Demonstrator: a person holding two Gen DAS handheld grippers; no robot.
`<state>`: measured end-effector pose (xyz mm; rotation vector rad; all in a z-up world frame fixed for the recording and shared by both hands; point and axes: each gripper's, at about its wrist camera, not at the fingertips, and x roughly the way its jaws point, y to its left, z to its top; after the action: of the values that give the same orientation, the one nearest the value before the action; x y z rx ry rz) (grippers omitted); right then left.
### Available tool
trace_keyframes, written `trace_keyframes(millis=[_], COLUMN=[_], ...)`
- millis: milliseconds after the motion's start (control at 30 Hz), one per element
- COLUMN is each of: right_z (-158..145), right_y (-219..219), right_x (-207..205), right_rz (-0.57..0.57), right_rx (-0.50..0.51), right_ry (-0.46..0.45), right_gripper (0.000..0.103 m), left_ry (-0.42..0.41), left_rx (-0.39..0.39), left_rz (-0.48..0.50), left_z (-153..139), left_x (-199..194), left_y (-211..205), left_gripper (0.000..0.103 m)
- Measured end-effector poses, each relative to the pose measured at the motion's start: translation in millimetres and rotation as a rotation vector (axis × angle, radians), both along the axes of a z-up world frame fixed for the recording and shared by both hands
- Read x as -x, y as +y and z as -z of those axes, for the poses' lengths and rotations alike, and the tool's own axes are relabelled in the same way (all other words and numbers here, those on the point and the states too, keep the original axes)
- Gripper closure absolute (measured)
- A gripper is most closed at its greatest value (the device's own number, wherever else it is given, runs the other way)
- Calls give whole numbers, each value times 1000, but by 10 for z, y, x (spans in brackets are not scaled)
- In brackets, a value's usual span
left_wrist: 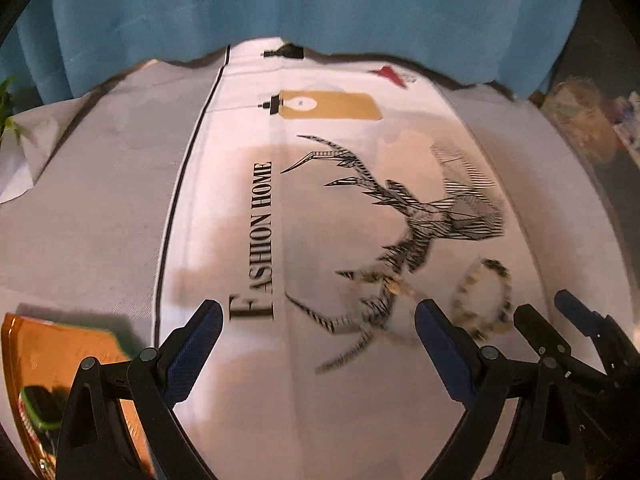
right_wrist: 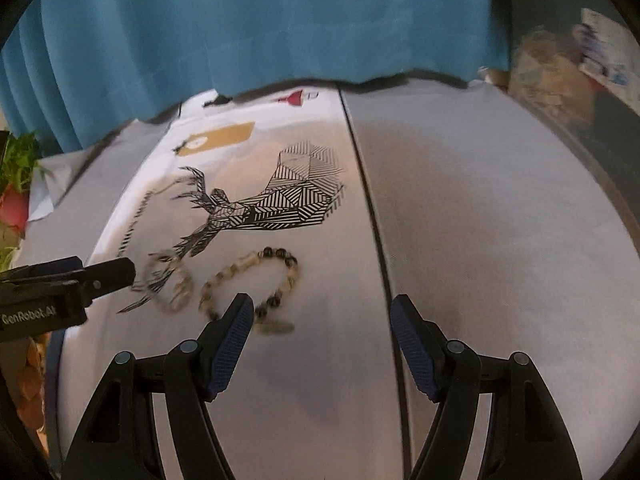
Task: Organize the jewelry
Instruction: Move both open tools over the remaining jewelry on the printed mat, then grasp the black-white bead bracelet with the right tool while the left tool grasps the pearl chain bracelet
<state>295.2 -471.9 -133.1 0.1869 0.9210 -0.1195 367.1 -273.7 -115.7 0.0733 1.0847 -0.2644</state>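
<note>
We count two bead bracelets on the desk, both lying on the printed cloth that covers it. The larger bracelet is a loop of pale and dark beads just beyond the left fingertip of our right tool; a pale tassel-like end trails from it beside that finger. The smaller bracelet sits just to its left, over the lower antlers of the deer print — it is blurred, so we cannot make out its beads clearly.

Our right tool has its two blue-padded fingers spread wide apart, nothing between them. Our left tool is likewise spread apart, holding nothing; in the right wrist view its black tip reaches in from the left edge, close to the smaller bracelet, though we cannot tell if it touches.

From the left wrist view we see one bracelet loop near the right finger, with the right tool just beyond it. One orange tray lies at the lower left, partly hidden. A blue curtain hangs behind the desk — one green plant stands at its left edge.
</note>
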Motion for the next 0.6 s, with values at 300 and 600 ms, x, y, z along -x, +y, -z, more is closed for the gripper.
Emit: trace_keyframes(millis=[300,600], right_z=[189,126], right_y=[80,368], right_x=[-159,-32], right_rz=[-44,-164], right_rx=[109,178], right_ry=[5,-24], right_gripper=[23,94], left_ry=[7,7], left_rx=[-64,-79], left_rz=[19,217], left_z=[226,97], left_x=[-68,197], left_y=[-65,-415], left_gripper=[6,100])
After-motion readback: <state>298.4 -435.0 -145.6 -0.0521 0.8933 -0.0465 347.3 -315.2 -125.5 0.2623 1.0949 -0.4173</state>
